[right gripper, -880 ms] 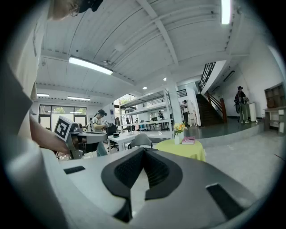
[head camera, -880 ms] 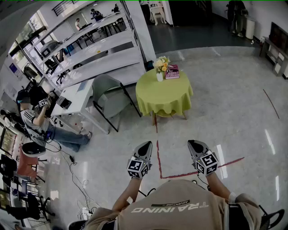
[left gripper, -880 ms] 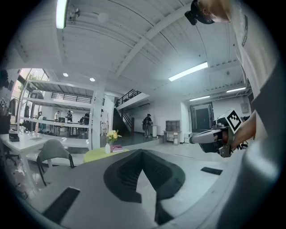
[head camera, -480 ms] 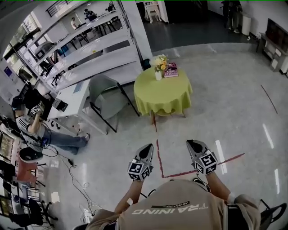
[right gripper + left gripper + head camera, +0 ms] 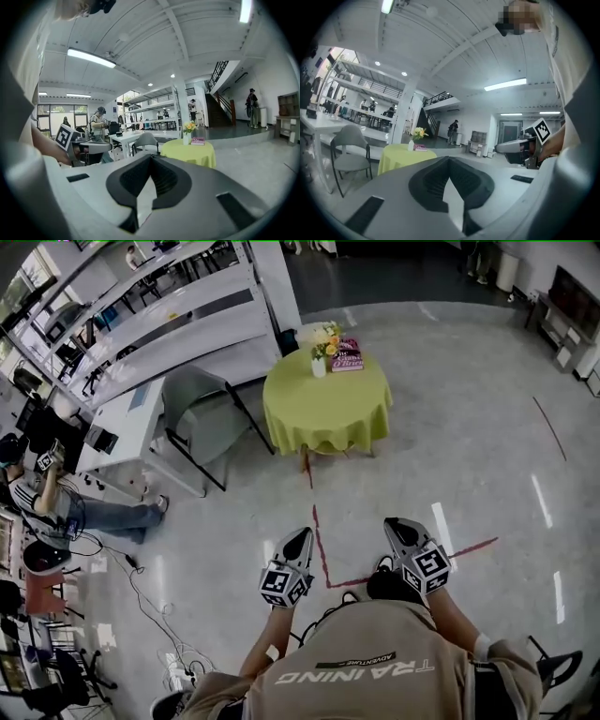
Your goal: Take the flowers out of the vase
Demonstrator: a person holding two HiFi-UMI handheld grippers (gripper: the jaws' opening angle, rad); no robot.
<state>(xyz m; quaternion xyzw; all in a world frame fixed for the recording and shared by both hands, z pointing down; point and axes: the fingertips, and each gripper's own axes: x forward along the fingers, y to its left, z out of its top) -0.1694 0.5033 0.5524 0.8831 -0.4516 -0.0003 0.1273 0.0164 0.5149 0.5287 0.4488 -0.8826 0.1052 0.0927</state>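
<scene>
While my left tongs [image 5: 300, 538] and right tongs [image 5: 394, 526] hang clenched, empty, well apart from the counter [image 5: 328, 413] | step: approach, I judge | next: close in, spread tongs, grip flowers [image 5: 325, 337] above vase [image 5: 319, 367]

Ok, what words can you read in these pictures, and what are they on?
"TRAINING": big print on the person's shirt, upside down in the head view.
"ADVENTURE": small strip above it, same shirt.
Title on the book on the green table: too blurred to read.
Cubes on the left gripper and right gripper: square patterns, no words.
</scene>
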